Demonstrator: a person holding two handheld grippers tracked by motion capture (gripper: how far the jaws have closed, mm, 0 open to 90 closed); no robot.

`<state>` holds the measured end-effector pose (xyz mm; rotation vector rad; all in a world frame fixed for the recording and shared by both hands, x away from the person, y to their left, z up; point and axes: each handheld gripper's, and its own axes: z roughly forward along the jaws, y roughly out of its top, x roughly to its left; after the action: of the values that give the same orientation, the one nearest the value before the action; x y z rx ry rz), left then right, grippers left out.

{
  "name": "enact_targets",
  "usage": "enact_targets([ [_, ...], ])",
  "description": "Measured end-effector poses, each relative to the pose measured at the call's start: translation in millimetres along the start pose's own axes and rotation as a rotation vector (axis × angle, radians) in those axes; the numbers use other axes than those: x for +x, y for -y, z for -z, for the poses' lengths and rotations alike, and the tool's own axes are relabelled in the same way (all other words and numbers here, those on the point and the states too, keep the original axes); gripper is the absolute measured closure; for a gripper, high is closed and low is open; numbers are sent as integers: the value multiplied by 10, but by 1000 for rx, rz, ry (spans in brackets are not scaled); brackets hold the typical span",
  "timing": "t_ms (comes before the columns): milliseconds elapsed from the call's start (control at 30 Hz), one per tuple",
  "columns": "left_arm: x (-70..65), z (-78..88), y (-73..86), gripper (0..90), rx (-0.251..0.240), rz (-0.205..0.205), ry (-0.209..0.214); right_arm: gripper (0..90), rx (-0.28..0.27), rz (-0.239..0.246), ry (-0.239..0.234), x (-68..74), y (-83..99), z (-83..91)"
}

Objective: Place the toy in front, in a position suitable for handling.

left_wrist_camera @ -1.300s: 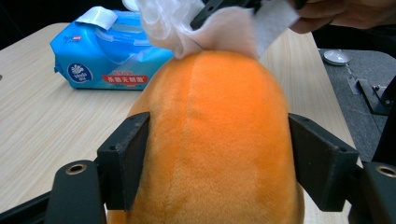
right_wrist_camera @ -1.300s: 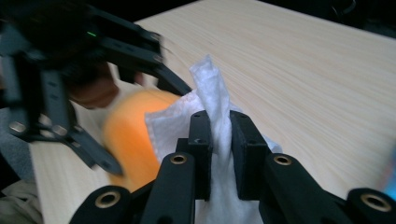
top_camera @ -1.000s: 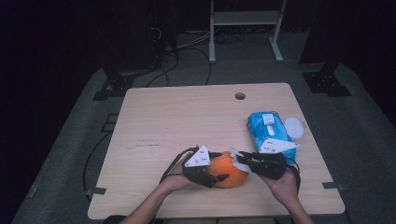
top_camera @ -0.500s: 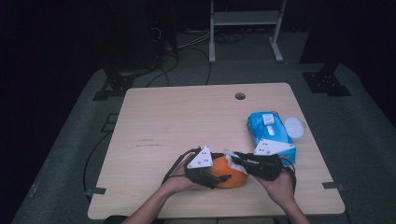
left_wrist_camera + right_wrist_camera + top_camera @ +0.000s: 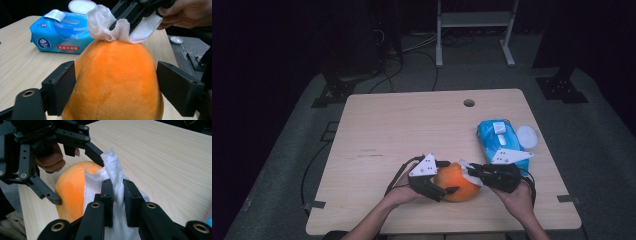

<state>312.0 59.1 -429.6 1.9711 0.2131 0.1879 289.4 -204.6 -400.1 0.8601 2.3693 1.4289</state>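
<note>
An orange plush toy (image 5: 457, 184) (image 5: 115, 75) lies near the table's front edge. My left gripper (image 5: 451, 178) (image 5: 116, 72) straddles it from the left. Its jaws have just been opening and now stand open, with the toy between them and a narrow gap at one pad. My right gripper (image 5: 472, 172) (image 5: 117, 192) comes in from the right. It is shut on a crumpled white wipe (image 5: 105, 25) (image 5: 115, 167), which rests on the toy's end (image 5: 71, 187). The left gripper's fingers (image 5: 56, 199) flank the toy in the right gripper view.
A blue pack of wet wipes (image 5: 499, 137) (image 5: 60, 35) with its white lid (image 5: 527, 135) flipped open lies on the wooden table (image 5: 412, 125) just behind the right hand. A cable hole (image 5: 469, 103) sits near the far edge. Dark floor surrounds the table.
The left gripper's jaws stand wider around the orange toy than before. Both hands have stayed almost in place, with the wipe still held against the toy.
</note>
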Motion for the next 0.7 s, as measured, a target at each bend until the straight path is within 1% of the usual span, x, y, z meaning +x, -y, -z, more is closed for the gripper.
enact_targets([
  [33, 9, 1, 0, 137, 7, 6, -7, 788, 2, 0, 3, -5, 2, 2],
  [67, 18, 9, 4, 135, 3, 15, -4, 788, 5, 2, 10, -12, 1, 4],
  [100, 25, 17, 8, 159, 1, 17, -2, 788, 7, 1, 15, -24, 2, 8],
  [133, 23, 18, 10, 211, 1, 12, -7, 788, 7, -3, 15, -35, 2, 9],
  [200, -2, -3, 4, 269, 6, 16, -14, 788, 2, -4, 28, -19, -10, 12],
  [267, -45, -39, -19, 280, 11, 6, -23, 788, -11, 10, 44, 49, -50, 10],
  [333, -80, -57, -39, 280, 15, -10, -31, 788, -37, 31, 18, 150, -100, -11],
  [400, -91, -54, -41, 282, 21, -17, -37, 787, -29, 70, 8, 268, -147, -51],
  [433, -84, -40, -33, 288, 22, -16, -37, 787, -20, 87, 13, 303, -159, -68],
  [467, -69, -23, -23, 294, 16, -3, -34, 788, -16, 96, 17, 305, -159, -74],
  [533, -49, -8, -17, 293, 10, -4, -23, 788, -15, 73, 9, 217, -132, -55],
  [567, -39, -5, -16, 280, 8, -3, -18, 788, -11, 51, 10, 156, -101, -37],
  [600, -27, -4, -14, 261, 1, 1, -8, 788, -9, 28, 14, 86, -61, -18],
  [667, -5, -16, -5, 201, -13, 20, 8, 788, -8, -26, 3, -39, 17, 24],
  [700, 2, -23, -1, 180, -17, 26, 8, 788, -8, -39, 6, -82, 43, 45],
])
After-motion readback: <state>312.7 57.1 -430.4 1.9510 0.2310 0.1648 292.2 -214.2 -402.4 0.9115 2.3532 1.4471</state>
